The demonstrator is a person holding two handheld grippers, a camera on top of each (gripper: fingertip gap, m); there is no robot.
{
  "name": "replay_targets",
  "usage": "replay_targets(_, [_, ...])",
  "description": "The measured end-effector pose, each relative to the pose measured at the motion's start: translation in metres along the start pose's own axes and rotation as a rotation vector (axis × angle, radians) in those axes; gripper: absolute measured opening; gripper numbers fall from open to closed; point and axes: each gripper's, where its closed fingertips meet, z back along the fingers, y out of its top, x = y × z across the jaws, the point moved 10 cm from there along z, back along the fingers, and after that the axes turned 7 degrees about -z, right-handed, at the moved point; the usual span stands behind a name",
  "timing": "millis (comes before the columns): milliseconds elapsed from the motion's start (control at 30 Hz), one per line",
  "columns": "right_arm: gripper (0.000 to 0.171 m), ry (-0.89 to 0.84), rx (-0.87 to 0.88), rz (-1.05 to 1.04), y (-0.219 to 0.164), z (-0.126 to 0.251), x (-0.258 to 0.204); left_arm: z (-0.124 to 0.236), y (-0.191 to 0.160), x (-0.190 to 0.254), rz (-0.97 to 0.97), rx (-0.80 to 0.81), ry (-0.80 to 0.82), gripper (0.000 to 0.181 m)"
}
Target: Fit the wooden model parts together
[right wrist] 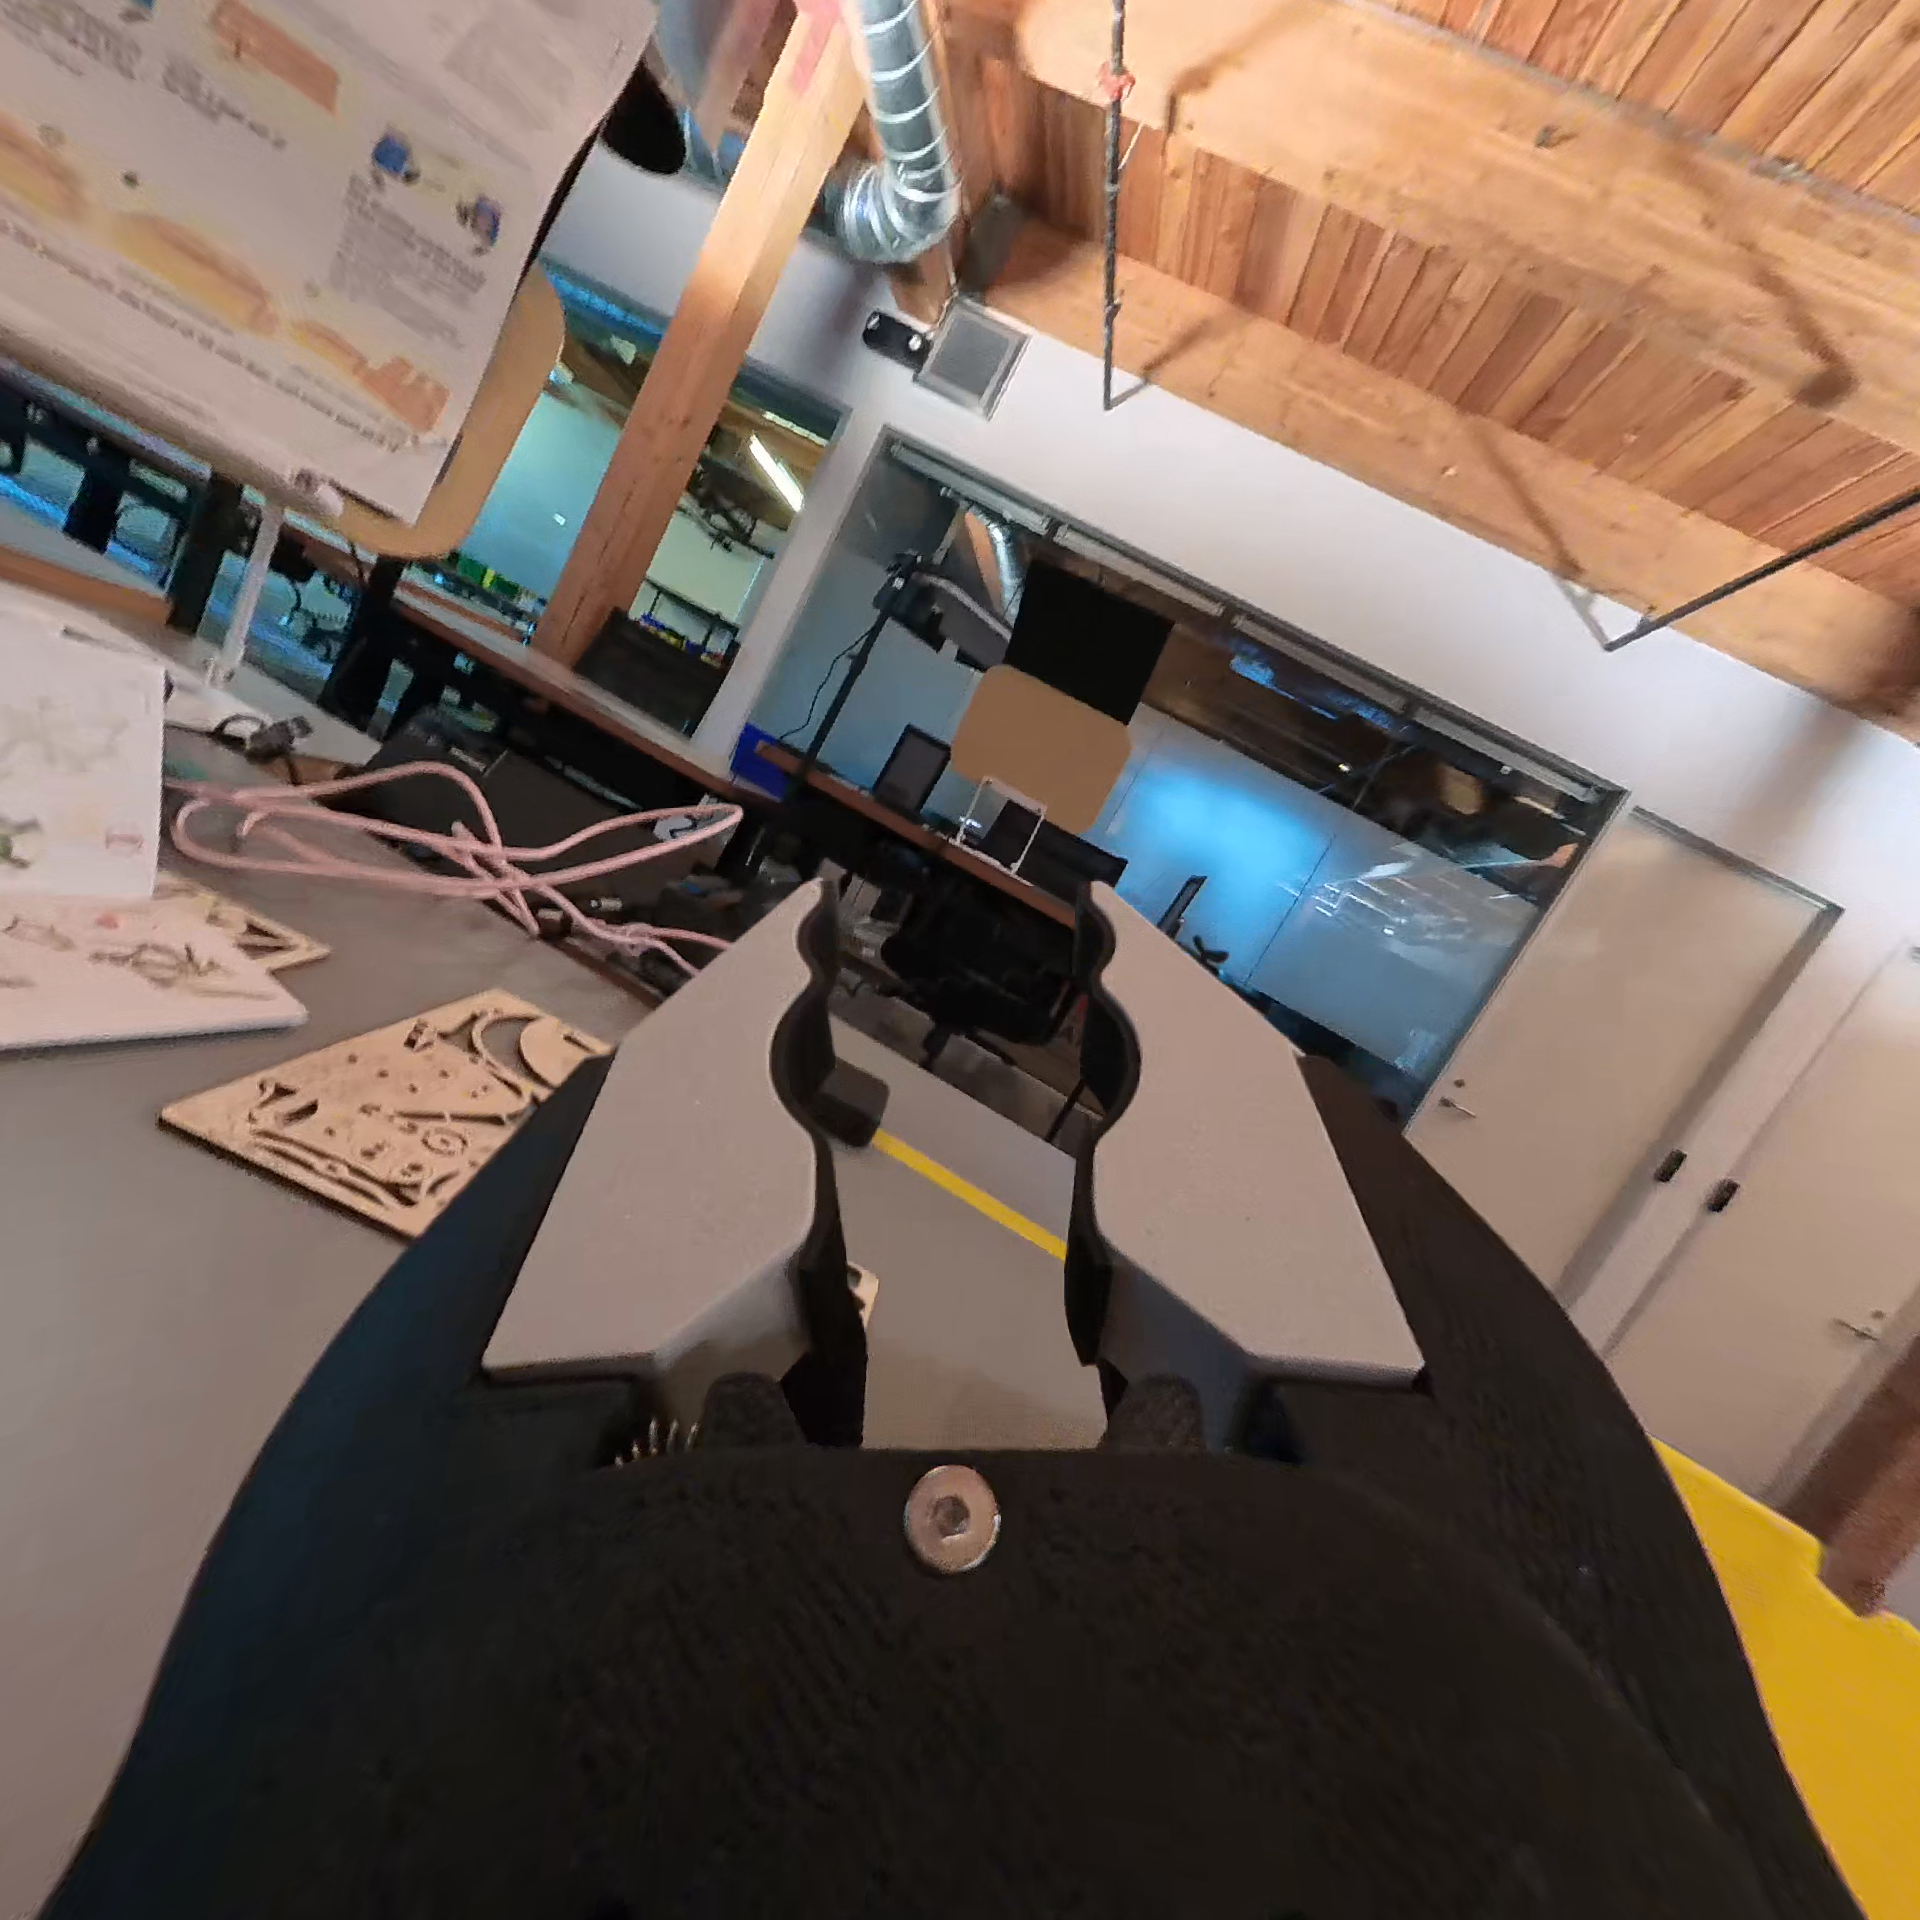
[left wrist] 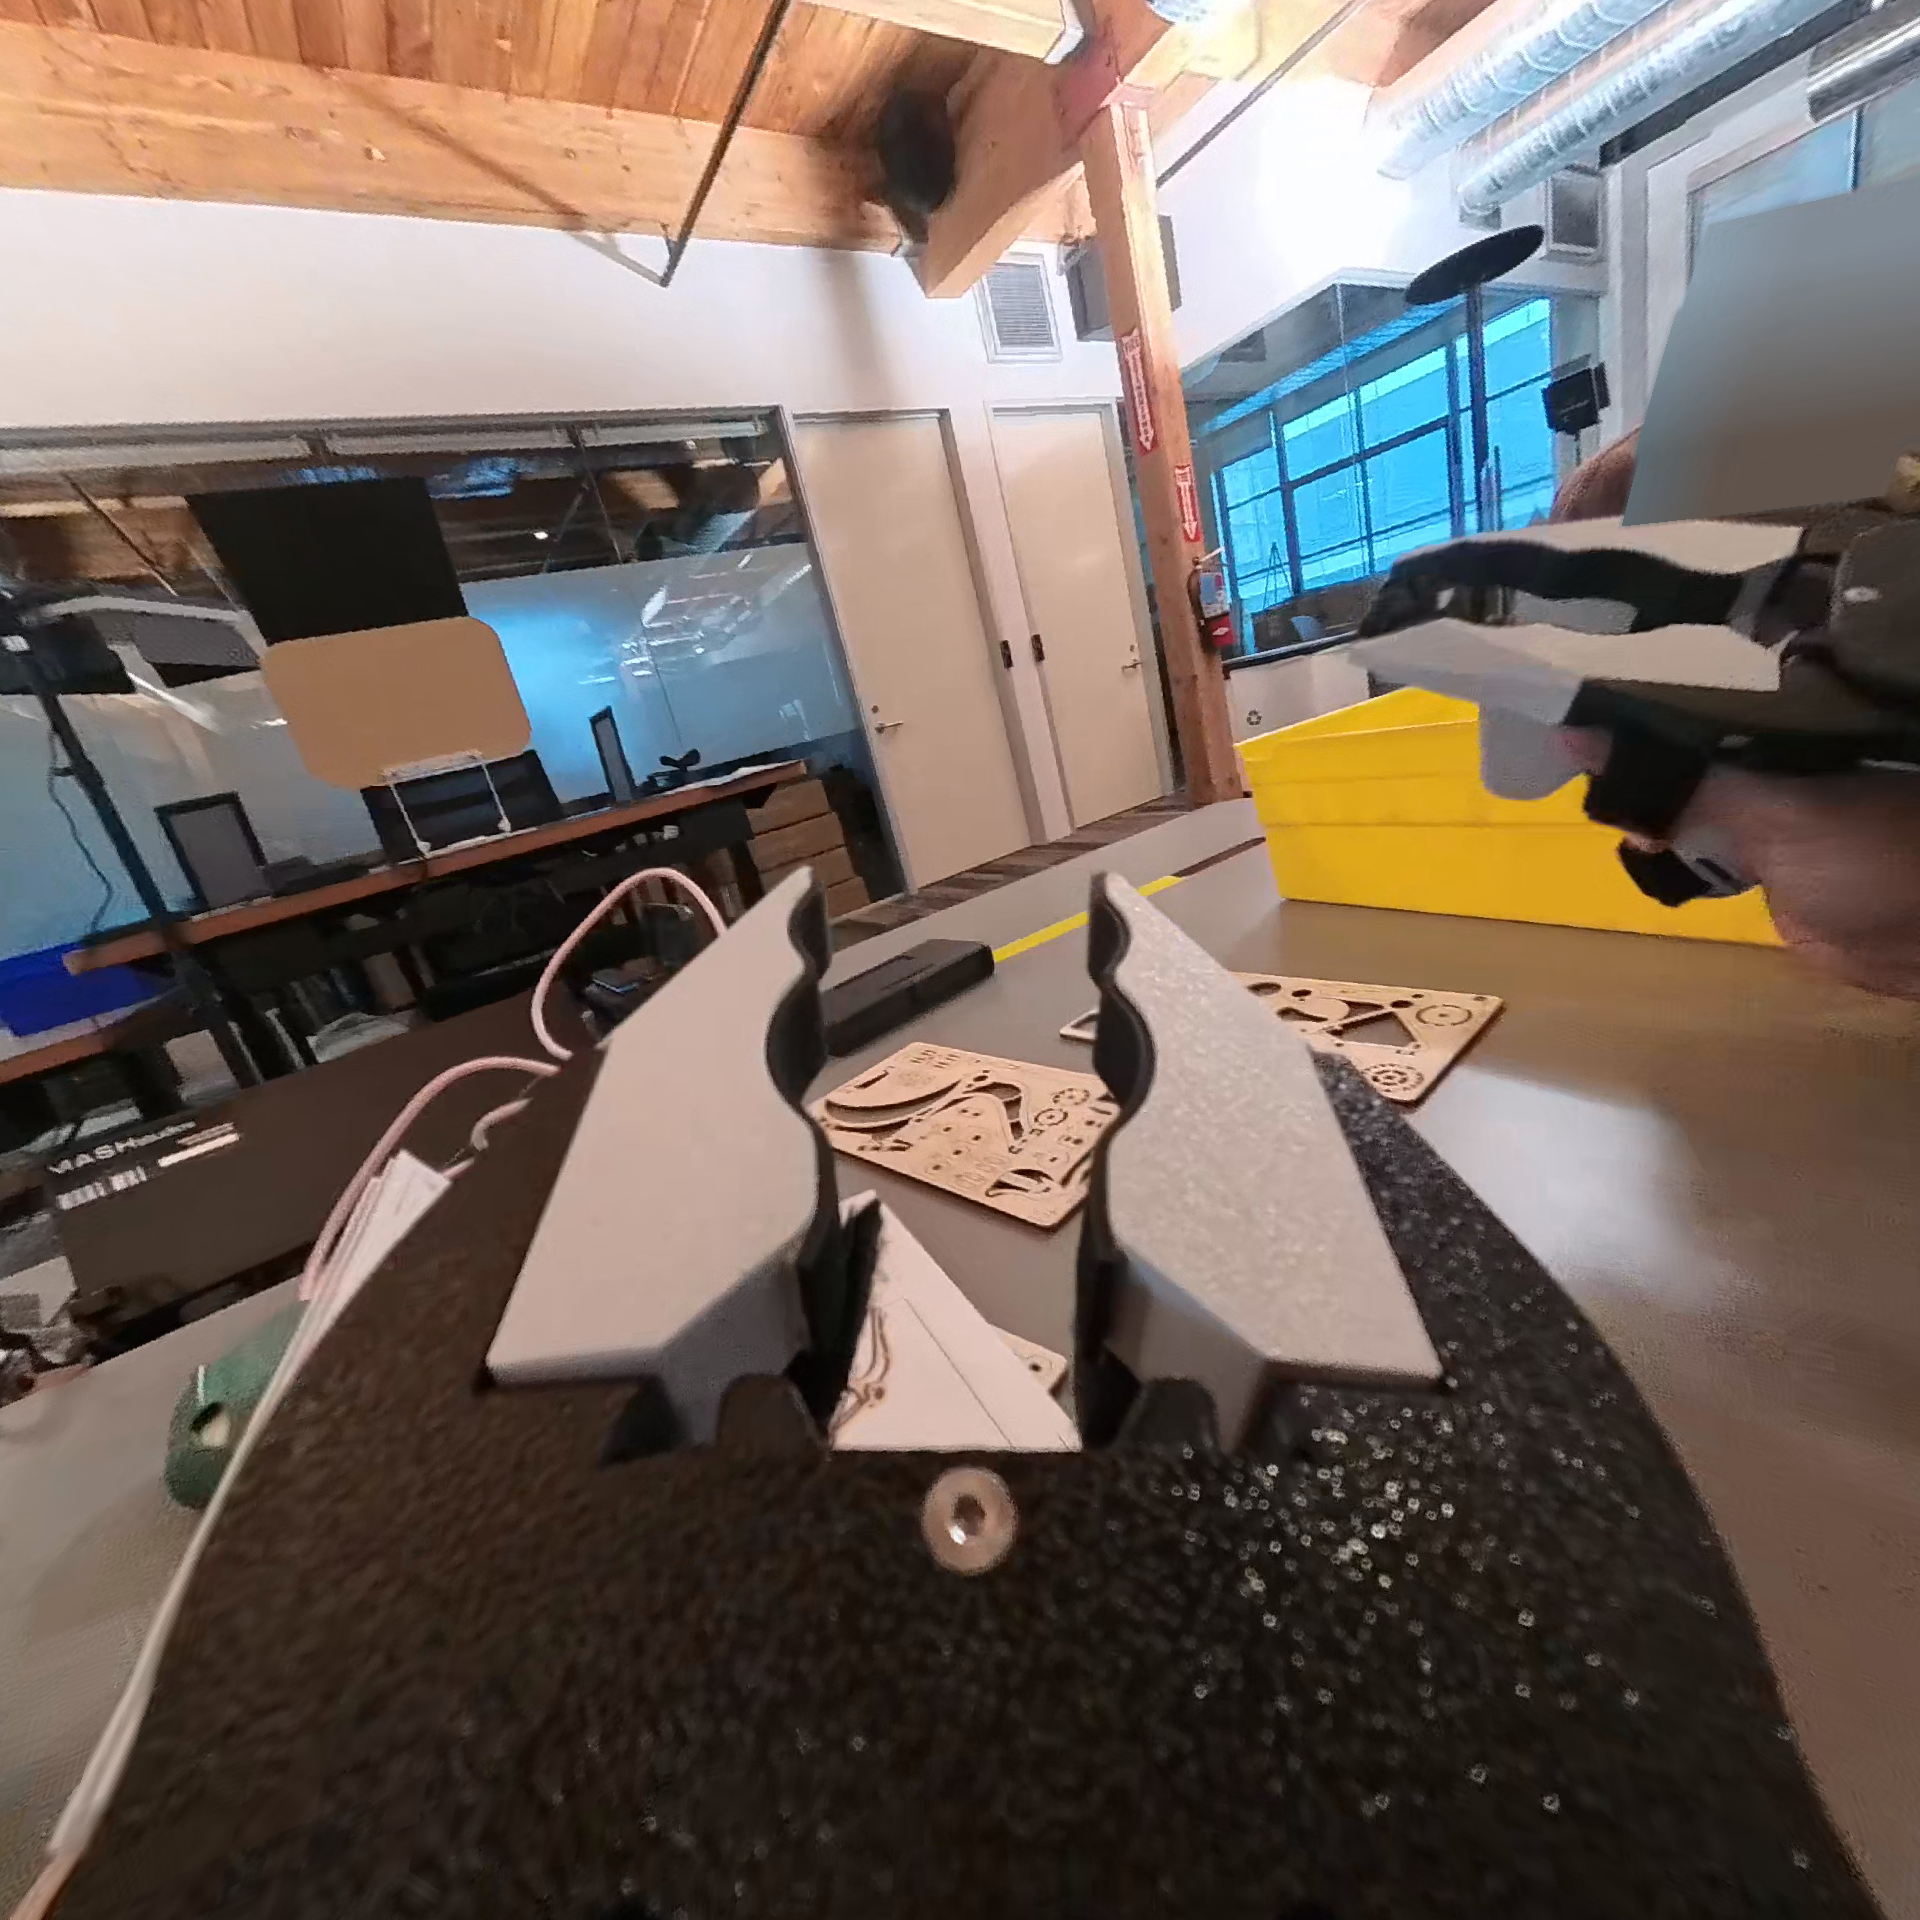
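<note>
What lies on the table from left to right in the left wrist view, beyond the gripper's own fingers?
Green object → pink cable → black box → near wooden parts sheet → far wooden parts sheet → yellow bin.

Two flat laser-cut wooden sheets [left wrist: 971,1132] [left wrist: 1371,1023] — pale, parts unpunched — near each other on the grey table [left wrist: 1558,1195]

A yellow bin [left wrist: 1455,821] sits far right on the grey counter [left wrist: 1558,1195]. A black box [left wrist: 904,982] lies beside a yellow stripe [left wrist: 1049,935]; pink cables [right wrist: 436,842] trail at left.
</note>
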Motion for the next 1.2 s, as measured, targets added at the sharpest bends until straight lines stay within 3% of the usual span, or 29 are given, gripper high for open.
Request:
replay_targets(233, [0.043,0.036,-0.024,-0.031,-0.010,0.003,-0.001,0.006,-0.002,-0.006,0.186,0.004,-0.018,0.046])
replay_targets(733, [0.040,0.081,-0.016,-0.103,-0.005,0.017,-0.005,0.013,0.007,0.006,0.137,0.032,-0.061,0.044])
replay_targets(1033, [0.035,0.197,-0.008,-0.084,-0.006,0.011,-0.019,0.015,0.012,0.014,-0.042,0.070,-0.113,0.022])
replay_targets(1200, [0.035,0.304,-0.041,-0.136,-0.008,0.006,-0.028,0.018,0.012,-0.002,-0.010,0.057,-0.056,0.012])
